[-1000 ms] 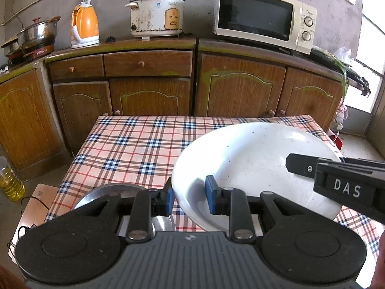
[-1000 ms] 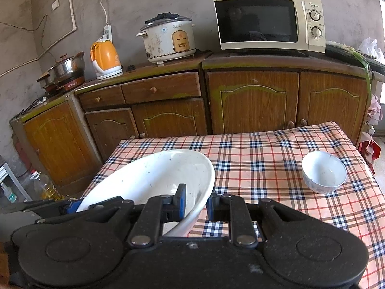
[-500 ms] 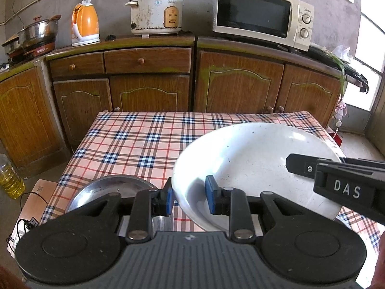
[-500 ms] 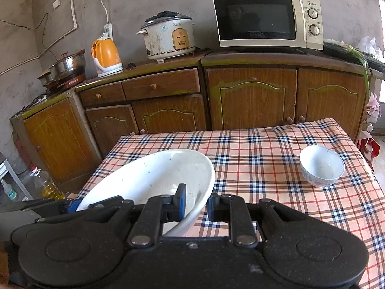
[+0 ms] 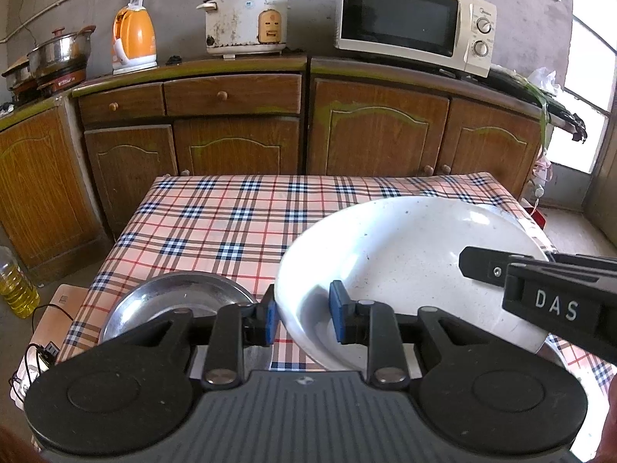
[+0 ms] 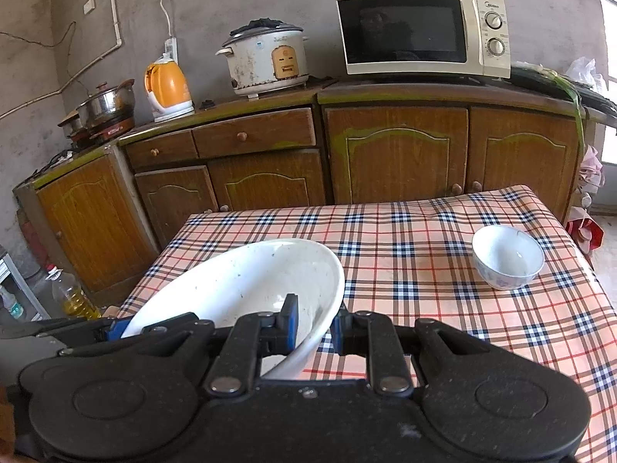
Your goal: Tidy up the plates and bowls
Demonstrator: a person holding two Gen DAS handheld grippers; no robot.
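White plate [image 5: 405, 254]: rim pinched at opposite sides by jaws of left gripper [image 5: 301, 318] and right gripper [image 6: 314, 326], above the desk [image 6: 424, 239]. Risk noted: edge-only hold; slippage or a knock against the steel plate [image 5: 169, 301] is judged possible if tilted.

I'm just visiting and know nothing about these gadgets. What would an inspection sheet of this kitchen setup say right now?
Surface: table under a plaid cloth.
Job's things: large white plate held tilted above the table; steel plate lying at the near left; small white bowl standing alone at the right.
Clutter: nothing seen on the table.
Grippers: left gripper clamps the white plate's left rim, right gripper its right rim.
Cables: black wires on the floor, left of the table.
Surroundings: wooden cabinets carrying a microwave, rice cooker, orange kettle and steel pot; oil bottle on the floor.
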